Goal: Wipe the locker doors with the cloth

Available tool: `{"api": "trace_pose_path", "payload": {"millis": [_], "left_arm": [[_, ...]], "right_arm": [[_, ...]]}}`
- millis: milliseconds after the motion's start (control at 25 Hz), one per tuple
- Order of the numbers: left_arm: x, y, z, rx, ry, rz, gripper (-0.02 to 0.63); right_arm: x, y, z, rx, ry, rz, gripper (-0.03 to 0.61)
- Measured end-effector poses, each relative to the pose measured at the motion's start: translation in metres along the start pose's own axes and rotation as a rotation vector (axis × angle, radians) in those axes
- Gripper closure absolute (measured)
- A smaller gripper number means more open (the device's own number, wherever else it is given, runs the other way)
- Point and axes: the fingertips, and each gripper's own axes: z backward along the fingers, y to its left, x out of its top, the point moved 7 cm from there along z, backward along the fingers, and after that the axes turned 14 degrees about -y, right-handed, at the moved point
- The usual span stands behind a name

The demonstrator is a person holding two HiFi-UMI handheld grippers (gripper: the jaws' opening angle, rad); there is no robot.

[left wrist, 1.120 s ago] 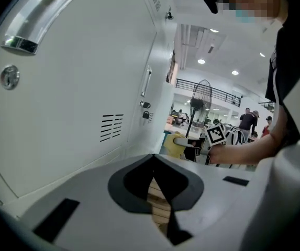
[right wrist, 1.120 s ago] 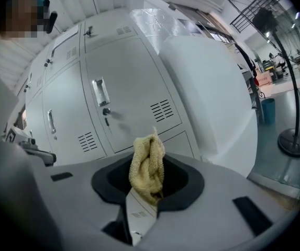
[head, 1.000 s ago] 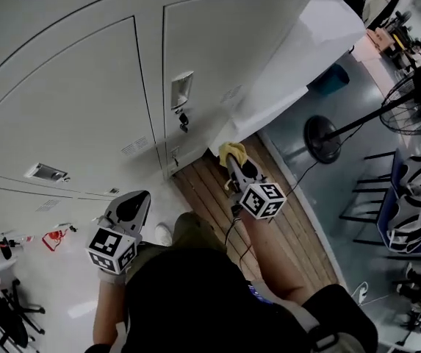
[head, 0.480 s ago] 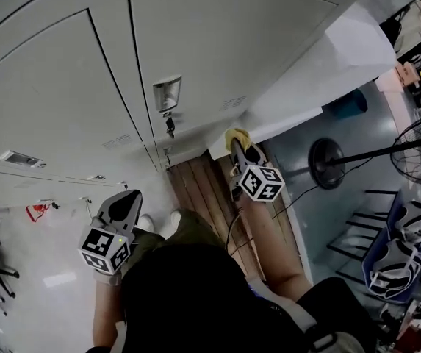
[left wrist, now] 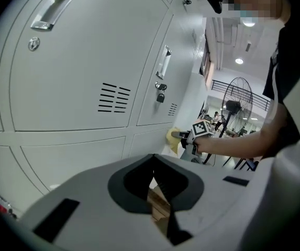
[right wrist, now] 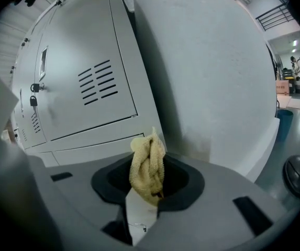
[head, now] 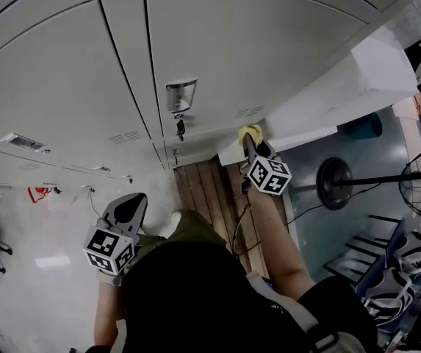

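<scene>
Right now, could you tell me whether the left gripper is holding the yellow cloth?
No, the yellow cloth is pinched in the right gripper, while the left gripper has its jaws together on nothing.

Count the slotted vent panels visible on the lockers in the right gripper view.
2: one vent on the nearest door, above the cloth; another vent farther left, below the padlock. More may be hidden.

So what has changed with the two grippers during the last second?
The right gripper, shut on the yellow cloth, moved up toward the lower corner of the locker door. The left gripper stayed low, shut and empty; nothing was grasped or released.
</scene>
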Motion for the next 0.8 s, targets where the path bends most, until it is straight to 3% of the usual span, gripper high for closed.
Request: {"api": "trace_pose_path", "payload": {"millis": [480,800], "left_arm": [[-0.015,0.000,0.024,0.056,-0.009,0.034,0.604],[-0.024,0.001,0.042,0.093,-0.028,0.058,0.605]], "right_arm": [[-0.003,0.036,-0.011,0.058,0.050,0.114,0.466],[-0.008,0.081,-0.012,0.150,0.090,0.105,0.466]]}}
